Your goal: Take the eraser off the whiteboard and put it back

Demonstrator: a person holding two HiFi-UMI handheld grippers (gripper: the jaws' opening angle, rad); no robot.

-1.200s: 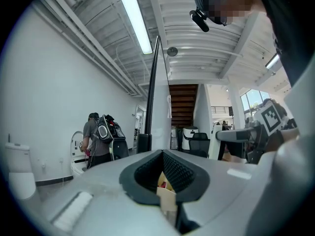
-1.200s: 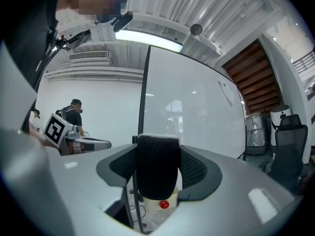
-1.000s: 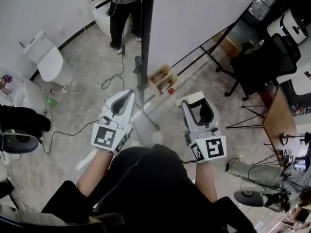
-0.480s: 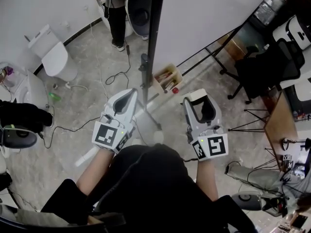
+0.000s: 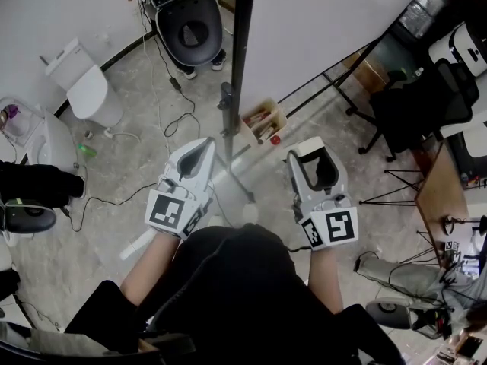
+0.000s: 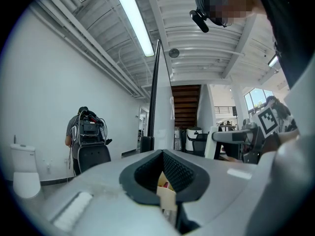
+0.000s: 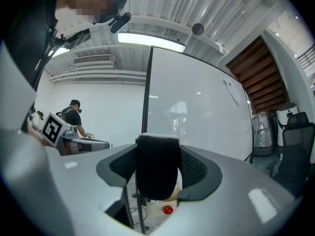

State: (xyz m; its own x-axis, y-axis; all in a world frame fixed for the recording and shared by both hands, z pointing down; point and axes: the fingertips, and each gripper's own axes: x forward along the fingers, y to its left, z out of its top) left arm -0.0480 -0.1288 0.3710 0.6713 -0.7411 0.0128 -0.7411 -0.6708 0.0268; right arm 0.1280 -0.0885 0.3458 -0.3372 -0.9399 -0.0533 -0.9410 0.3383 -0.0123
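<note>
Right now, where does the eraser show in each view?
Head view: eraser at centre-right, at the tips of the right gripper.
Left gripper view: cannot be made out.
Right gripper view: centre, lower half, clamped between the jaws.
Shared landmark: dark upright edge of the whiteboard.

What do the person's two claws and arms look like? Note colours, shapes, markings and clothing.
The left claw and right claw both have light grey, rounded plastic shells, lined inside with dark, textured pads. Each carries a white cube printed with black square markers: the left cube and the right cube. The person wears a black top that leaves the forearms uncovered.
</note>
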